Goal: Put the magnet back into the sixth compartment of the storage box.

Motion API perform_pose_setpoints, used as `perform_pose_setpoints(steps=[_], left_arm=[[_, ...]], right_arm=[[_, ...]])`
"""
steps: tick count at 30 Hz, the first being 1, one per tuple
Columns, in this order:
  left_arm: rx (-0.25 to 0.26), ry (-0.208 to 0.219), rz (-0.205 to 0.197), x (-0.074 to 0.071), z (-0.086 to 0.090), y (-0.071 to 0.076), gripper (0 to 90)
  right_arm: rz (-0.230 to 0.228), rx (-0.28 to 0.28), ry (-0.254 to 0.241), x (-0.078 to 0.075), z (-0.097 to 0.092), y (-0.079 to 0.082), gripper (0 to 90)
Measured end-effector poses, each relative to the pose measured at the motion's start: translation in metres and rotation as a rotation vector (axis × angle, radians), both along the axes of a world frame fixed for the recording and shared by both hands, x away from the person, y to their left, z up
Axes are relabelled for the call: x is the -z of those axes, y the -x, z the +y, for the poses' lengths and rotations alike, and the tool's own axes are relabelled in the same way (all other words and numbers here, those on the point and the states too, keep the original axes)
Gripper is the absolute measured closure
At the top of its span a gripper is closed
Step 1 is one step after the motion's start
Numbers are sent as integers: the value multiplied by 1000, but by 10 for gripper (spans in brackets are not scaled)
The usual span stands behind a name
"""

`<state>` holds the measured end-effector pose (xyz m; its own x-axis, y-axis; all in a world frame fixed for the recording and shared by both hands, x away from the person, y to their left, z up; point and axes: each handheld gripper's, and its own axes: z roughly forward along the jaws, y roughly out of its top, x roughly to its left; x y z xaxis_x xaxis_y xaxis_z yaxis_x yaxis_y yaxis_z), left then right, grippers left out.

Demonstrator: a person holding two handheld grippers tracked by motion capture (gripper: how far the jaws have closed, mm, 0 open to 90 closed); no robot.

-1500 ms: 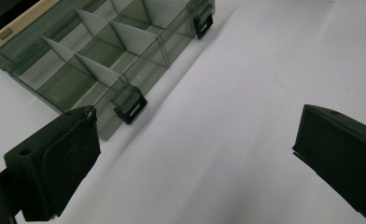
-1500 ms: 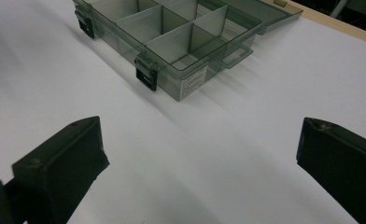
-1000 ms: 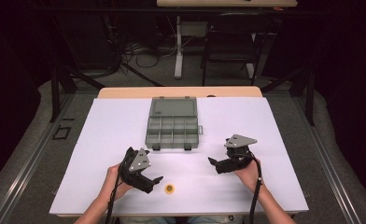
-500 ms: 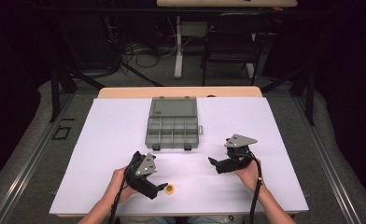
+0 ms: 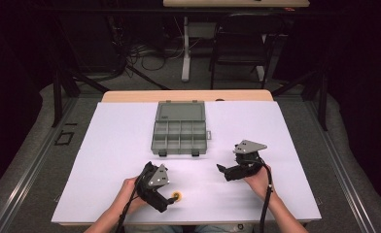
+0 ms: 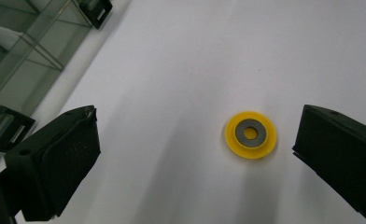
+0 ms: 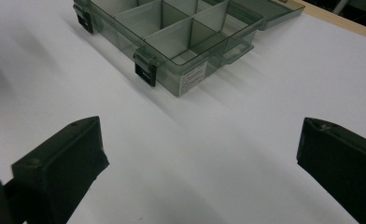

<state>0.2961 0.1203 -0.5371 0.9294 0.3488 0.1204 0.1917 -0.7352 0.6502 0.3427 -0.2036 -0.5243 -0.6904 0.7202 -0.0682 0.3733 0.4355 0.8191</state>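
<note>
L gripper (image 5: 169, 200): jaws wide apart, straddling the disc for a pinch.
Yellow disc (image 6: 250, 134): flat on counter (image 5: 111, 145), btwn jaws, nearer one; untouched.
Box (image 5: 180, 128): lid open, compartments ready.
R gripper (image 5: 222, 170): jaws apart, idle, aimed at box.

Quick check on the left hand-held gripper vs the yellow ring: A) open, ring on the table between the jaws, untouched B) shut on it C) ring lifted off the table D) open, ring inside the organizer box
A: in the left gripper view the left hand-held gripper has its jaws wide apart, and the yellow ring lies flat on the white table between them, nearer one jaw, touching neither.
</note>
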Motion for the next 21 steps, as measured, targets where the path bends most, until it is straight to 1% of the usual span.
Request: perform_pose_setpoints(steps=[7,10,11,16,19,21], left_arm=[[22,-24,23,5,-5,1,1],[23,-32,35,6,-7,1,1],[30,-37,43,6,-7,1,1],[31,-47,78,9,-9,1,5],[39,-63,84,11,-11,1,20],[45,-68,88,11,-11,2,45]], right_arm=[[-2,-2,0,0,0,0,4],[-1,-2,-1,0,0,0,4],[0,-3,-1,0,0,0,4],[0,-9,4,1,1,0,4],[-1,-8,5,1,1,0,4],[1,-7,5,1,1,0,4]])
